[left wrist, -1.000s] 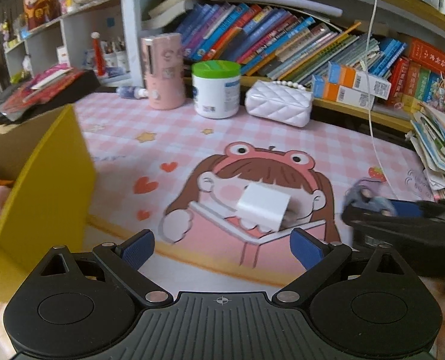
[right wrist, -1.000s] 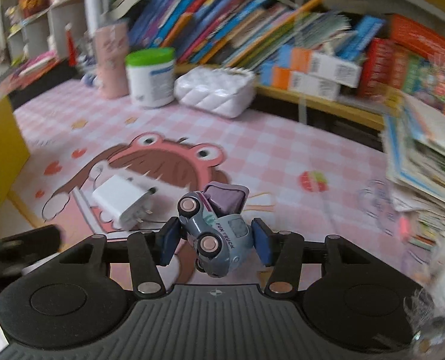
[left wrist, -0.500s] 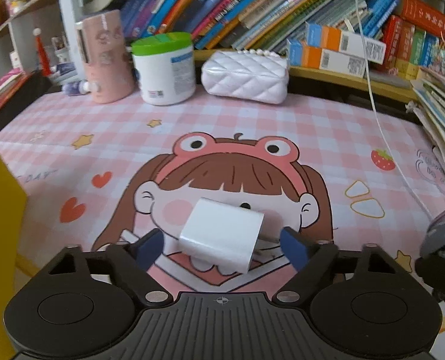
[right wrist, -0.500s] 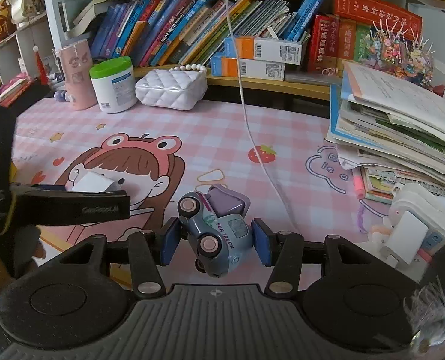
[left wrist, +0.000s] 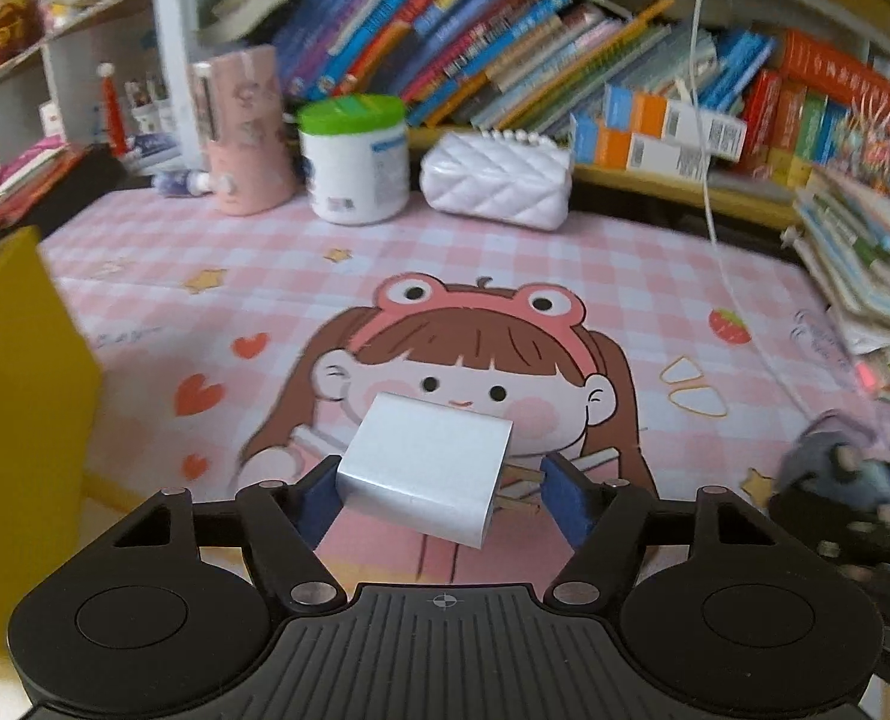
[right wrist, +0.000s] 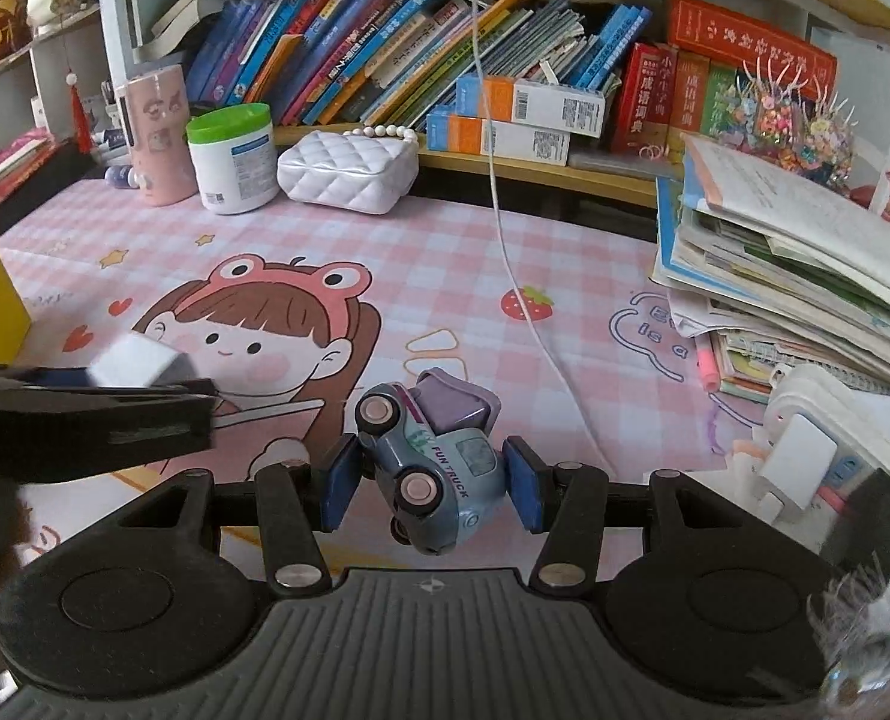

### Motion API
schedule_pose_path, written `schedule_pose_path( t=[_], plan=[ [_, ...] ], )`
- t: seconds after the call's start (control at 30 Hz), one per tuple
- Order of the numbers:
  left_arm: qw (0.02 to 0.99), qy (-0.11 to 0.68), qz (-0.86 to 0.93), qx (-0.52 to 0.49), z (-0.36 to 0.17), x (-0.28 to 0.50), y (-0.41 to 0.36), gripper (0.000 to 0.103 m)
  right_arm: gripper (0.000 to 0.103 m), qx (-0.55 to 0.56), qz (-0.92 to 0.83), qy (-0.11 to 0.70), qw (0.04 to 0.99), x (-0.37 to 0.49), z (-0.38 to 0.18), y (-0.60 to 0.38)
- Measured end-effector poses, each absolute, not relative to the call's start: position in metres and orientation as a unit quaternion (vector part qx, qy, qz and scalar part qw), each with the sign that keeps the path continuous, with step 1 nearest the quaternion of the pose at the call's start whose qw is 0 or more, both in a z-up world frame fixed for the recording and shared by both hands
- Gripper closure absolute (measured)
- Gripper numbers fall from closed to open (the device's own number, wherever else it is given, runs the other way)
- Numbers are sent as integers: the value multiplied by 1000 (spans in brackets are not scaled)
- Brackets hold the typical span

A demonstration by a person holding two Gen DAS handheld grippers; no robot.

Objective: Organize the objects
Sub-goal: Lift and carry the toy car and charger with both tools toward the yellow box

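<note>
My left gripper (left wrist: 439, 501) is shut on a white plug adapter (left wrist: 424, 468), its prongs pointing right, held above the pink cartoon mat (left wrist: 457, 276). The adapter (right wrist: 136, 363) and left gripper also show at the left of the right wrist view. My right gripper (right wrist: 433, 483) is shut on a blue toy truck (right wrist: 439, 468) with a purple cab, tilted on its side. The truck (left wrist: 835, 468) appears blurred at the right edge of the left wrist view.
A yellow box (left wrist: 19, 420) stands at the left. At the back are a pink cup (left wrist: 247, 132), a green-lidded jar (left wrist: 352, 162), a white quilted purse (left wrist: 496, 186) and bookshelves. A book stack (right wrist: 793, 264) and power strip (right wrist: 817, 450) lie at the right. A white cable (right wrist: 505, 228) hangs down.
My left gripper closed on the white adapter and lifted it off the mat. My right gripper kept hold of the truck and shifted slightly.
</note>
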State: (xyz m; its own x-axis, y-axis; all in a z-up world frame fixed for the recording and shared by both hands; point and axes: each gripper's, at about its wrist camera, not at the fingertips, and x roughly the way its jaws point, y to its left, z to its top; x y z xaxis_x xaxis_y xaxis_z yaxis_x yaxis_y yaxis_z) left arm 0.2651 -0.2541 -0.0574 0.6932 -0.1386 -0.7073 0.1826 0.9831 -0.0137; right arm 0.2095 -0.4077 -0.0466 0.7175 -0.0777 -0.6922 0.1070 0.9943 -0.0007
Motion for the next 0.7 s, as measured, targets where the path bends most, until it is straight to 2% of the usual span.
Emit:
schedule_pose_path(
  t=[0.33, 0.7],
  plan=[
    [932, 356, -66, -23, -18, 183, -179, 33, 54, 2, -50, 374, 926, 173, -37, -353],
    [937, 344, -21, -48, -10, 104, -85, 32, 54, -26, -24, 379, 925, 117, -29, -262]
  ],
)
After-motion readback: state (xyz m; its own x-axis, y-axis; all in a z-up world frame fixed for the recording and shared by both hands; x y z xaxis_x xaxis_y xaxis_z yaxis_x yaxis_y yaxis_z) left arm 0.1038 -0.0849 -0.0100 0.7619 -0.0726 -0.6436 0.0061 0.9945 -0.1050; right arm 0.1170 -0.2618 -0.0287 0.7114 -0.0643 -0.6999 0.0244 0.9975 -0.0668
